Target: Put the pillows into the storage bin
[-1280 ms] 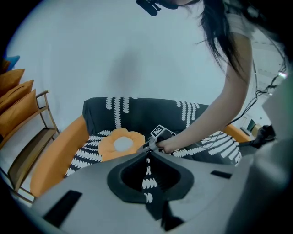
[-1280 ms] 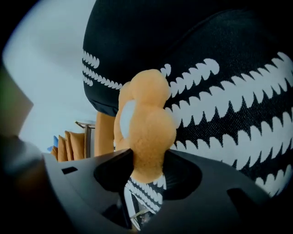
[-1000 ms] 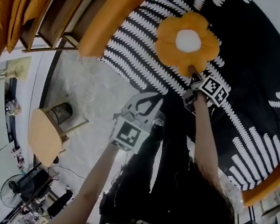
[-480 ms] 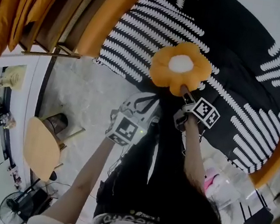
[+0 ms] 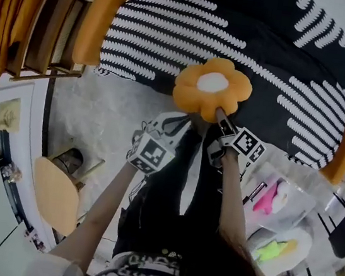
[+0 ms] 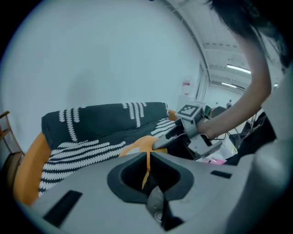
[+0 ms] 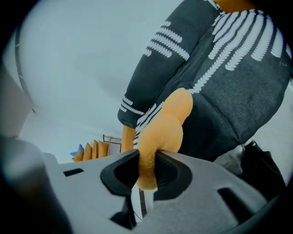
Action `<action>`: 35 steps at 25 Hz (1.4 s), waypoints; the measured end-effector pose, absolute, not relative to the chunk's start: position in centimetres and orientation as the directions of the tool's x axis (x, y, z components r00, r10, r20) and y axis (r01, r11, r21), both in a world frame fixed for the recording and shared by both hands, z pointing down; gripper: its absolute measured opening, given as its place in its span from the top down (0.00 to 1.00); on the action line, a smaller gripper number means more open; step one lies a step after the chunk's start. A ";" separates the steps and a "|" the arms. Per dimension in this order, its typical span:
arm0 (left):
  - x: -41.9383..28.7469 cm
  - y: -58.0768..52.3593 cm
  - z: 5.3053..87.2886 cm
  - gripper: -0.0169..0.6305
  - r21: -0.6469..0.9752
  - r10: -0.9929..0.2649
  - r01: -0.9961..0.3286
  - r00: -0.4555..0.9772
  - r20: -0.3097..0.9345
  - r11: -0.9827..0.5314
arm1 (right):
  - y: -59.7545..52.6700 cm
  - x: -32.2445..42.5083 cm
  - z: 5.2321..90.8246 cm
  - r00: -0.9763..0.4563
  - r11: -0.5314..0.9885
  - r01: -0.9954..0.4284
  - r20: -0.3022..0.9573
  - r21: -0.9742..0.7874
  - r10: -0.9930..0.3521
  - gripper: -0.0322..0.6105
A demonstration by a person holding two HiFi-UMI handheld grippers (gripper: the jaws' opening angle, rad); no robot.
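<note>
One petal of flower pillow [image 5: 211, 85] clamped in right gripper [image 7: 146, 159], left gripper [image 6: 148, 157] closed on nothing — liable to slip free from so thin a pinch.

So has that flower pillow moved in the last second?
Yes: the flower pillow has slid from the sofa seat to its front edge, toward the person.
</note>
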State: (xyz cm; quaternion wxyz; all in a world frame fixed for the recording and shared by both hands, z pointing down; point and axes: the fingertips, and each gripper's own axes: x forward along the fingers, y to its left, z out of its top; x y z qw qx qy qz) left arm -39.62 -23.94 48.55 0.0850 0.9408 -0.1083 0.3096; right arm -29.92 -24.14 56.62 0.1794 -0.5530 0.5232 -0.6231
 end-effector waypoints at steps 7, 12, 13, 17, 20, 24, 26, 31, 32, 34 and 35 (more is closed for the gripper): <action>-30.6 -19.1 47.0 0.95 0.043 -0.032 -0.067 0.831 0.555 -0.997 | -15.9 -22.6 54.9 -0.168 -0.426 -0.288 0.483 -0.858 -0.860 0.85; -23.0 -13.3 46.0 0.95 0.035 0.037 0.023 0.856 0.516 -0.999 | -8.3 -16.1 54.2 -0.042 -0.471 -0.217 0.490 -0.855 -0.871 0.85; -21.6 -11.8 46.1 0.95 0.030 0.052 0.043 0.856 0.514 -0.999 | -6.5 -14.8 54.2 -0.019 -0.471 -0.210 0.486 -0.856 -0.874 0.85; -17.2 -4.5 47.0 0.95 0.032 0.108 0.106 0.853 0.511 -0.994 | 0.8 -10.2 53.1 0.056 -0.414 -0.243 0.413 -0.877 -0.909 0.85; -13.4 2.2 47.5 0.95 0.030 0.171 0.182 0.838 0.519 -0.983 | 8.3 -6.7 52.4 0.120 -0.424 -0.231 0.406 -0.876 -0.906 0.85; -8.7 12.5 47.4 0.95 0.046 0.284 0.305 0.807 0.517 -0.951 | 20.5 -2.2 52.0 0.229 -0.484 -0.190 0.441 -0.855 -0.868 0.85; -6.6 17.7 47.7 0.95 0.071 0.327 0.341 0.795 0.511 -0.938 | 26.6 0.2 52.8 0.261 -0.520 -0.176 0.469 -0.836 -0.843 0.85; -2.7 28.1 46.8 0.95 0.075 0.447 0.478 0.741 0.501 -0.875 | 40.0 4.7 54.3 0.393 -0.608 -0.100 0.530 -0.788 -0.751 0.85; -2.4 29.7 46.5 0.95 0.082 0.471 0.502 0.725 0.502 -0.861 | 42.5 5.4 54.7 0.423 -0.625 -0.073 0.544 -0.777 -0.725 0.85; -1.7 32.5 46.4 0.95 0.098 0.519 0.551 0.690 0.504 -0.829 | 47.1 6.9 55.8 0.480 -0.658 -0.014 0.573 -0.753 -0.665 0.85; -1.4 33.5 46.6 0.95 0.100 0.537 0.575 0.671 0.511 -0.812 | 49.2 7.9 56.5 0.509 -0.673 -0.001 0.579 -0.740 -0.637 0.85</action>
